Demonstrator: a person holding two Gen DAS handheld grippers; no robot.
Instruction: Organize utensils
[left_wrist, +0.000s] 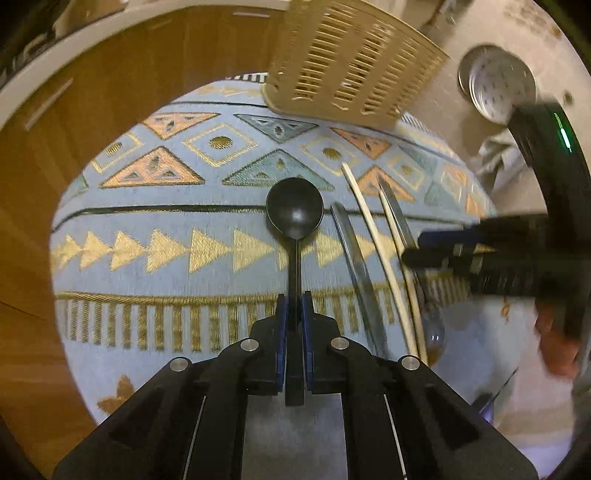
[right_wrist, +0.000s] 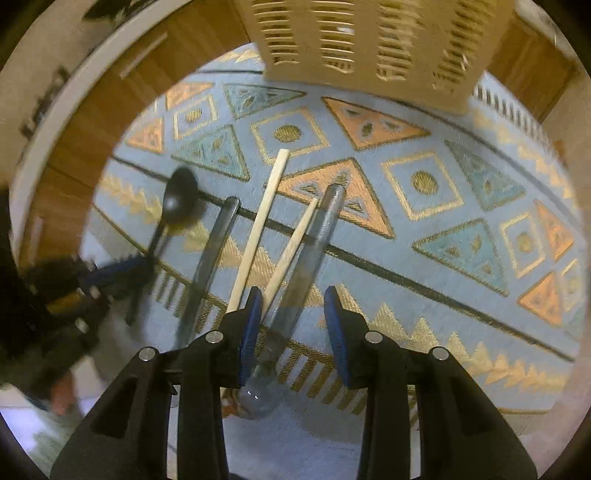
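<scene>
Pickup step: left hand-held gripper clamped on black spoon handle, spoon on the patterned cloth.
Right hand-held gripper stands apart over chopsticks (nothing gripped). Next, probably: lift spoon, carry to far basket.

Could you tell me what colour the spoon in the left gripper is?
Black; the spoon shows best in the left wrist view.
</scene>
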